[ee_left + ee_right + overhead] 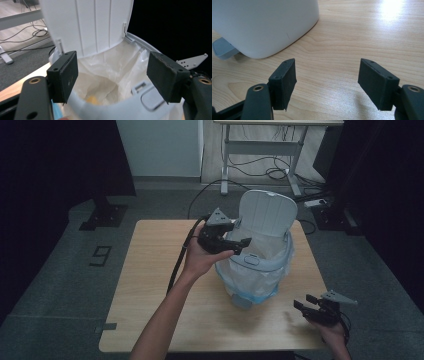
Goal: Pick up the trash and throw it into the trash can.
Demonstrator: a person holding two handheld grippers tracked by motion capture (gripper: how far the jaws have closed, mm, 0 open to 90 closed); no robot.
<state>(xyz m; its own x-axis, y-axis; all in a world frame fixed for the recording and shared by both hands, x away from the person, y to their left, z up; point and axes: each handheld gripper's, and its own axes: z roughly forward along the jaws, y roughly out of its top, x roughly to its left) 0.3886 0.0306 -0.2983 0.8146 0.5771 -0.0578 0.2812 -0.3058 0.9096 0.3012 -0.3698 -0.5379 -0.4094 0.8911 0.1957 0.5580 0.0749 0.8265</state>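
The left hand-held gripper [239, 241], jaws apart and empty, hovers at the rim of the lidded white plastic bin [260, 270]; the right hand-held gripper [306, 303], released, waits well apart over the table [150, 285].

White bin [257, 265], lid [267, 212] up, bag-lined, table centre.

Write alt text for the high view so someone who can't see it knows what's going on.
A small white bin with its lid raised and a plastic liner stands on a wooden table. The left gripper hovers open at the bin's rim, and the right gripper is open, low near the table's near right corner.
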